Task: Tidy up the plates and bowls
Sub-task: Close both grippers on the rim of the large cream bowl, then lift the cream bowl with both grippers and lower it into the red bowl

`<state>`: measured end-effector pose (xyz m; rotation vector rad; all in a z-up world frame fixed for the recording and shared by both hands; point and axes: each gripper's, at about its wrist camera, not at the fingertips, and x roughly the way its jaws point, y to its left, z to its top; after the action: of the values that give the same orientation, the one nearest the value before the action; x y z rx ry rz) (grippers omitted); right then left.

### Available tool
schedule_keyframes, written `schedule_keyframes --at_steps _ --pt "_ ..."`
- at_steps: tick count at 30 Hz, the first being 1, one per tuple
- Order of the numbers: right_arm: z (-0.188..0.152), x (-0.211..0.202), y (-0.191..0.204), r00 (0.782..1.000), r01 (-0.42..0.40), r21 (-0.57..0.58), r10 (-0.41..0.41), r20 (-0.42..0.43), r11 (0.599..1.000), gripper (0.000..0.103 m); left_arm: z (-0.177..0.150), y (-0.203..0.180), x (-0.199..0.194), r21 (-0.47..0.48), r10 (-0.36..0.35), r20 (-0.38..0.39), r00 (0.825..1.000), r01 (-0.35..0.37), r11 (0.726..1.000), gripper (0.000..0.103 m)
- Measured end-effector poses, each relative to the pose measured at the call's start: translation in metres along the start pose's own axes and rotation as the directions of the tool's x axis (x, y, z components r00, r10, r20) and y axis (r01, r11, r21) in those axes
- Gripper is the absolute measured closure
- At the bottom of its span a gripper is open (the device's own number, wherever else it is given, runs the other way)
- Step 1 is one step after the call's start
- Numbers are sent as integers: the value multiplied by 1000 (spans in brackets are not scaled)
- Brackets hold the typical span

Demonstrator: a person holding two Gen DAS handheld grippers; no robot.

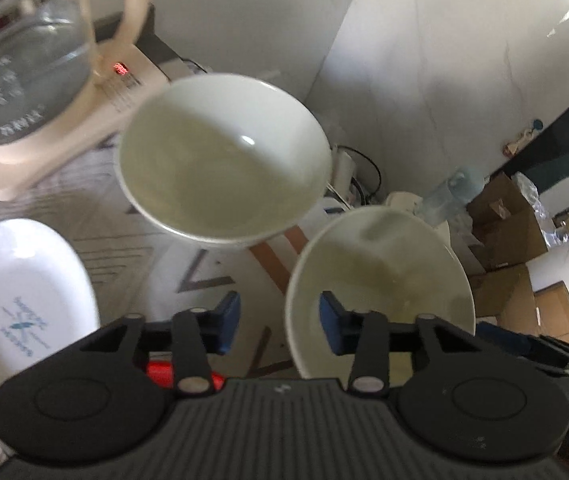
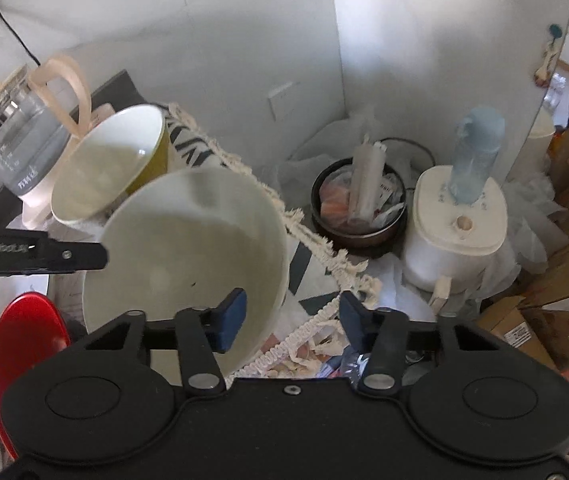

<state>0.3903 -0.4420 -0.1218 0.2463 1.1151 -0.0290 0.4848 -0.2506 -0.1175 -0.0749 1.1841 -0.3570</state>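
A large white bowl [image 1: 380, 280] sits on the patterned tablecloth at the table's right edge. My left gripper [image 1: 280, 322] straddles its near-left rim, one blue pad inside the bowl and one outside, neither touching. In the right wrist view the same bowl [image 2: 188, 248] has its right rim between the pads of my right gripper [image 2: 292, 318], also apart from it. The left gripper's finger [image 2: 44, 256] shows at the bowl's far side. A second bowl [image 2: 108, 168], yellow outside and white inside, stands just behind it. A white oval plate [image 1: 24, 300] and a red plate [image 2: 24, 352] lie to the left.
A glass kettle [image 1: 24, 60] on a cream base stands at the back left. The tasselled cloth edge [image 2: 244, 168] marks the table's side. Below it are a dark bin [image 2: 358, 208], a white appliance with a bottle [image 2: 456, 220] and cardboard boxes [image 2: 544, 320].
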Motion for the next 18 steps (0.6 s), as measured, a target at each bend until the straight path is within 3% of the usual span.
schedule_keyframes --at_steps 3,6,9,10,11,18 --pt "0 8 -1 1000 -17 -8 17 -26 1000 66 0 -4 13 3 -8 -42 999 8 1000 76" --pt "0 15 -2 998 -41 -8 41 -52 999 67 -1 -6 27 -18 6 -80 997 -8 1000 88" --pt "1 23 1 996 -65 -45 62 -67 997 77 -2 -8 36 -31 21 -105 994 -24 999 97" --pt "1 25 4 995 -69 -58 65 -71 996 85 -2 -8 36 -39 18 -106 994 -22 999 97" --pt "2 25 5 995 -70 -59 66 -72 996 86 -2 -9 35 -37 18 -104 994 -21 999 97" --pt "5 10 5 999 -42 -58 41 -21 997 86 -1 -13 17 -5 14 -58 998 -14 1000 97"
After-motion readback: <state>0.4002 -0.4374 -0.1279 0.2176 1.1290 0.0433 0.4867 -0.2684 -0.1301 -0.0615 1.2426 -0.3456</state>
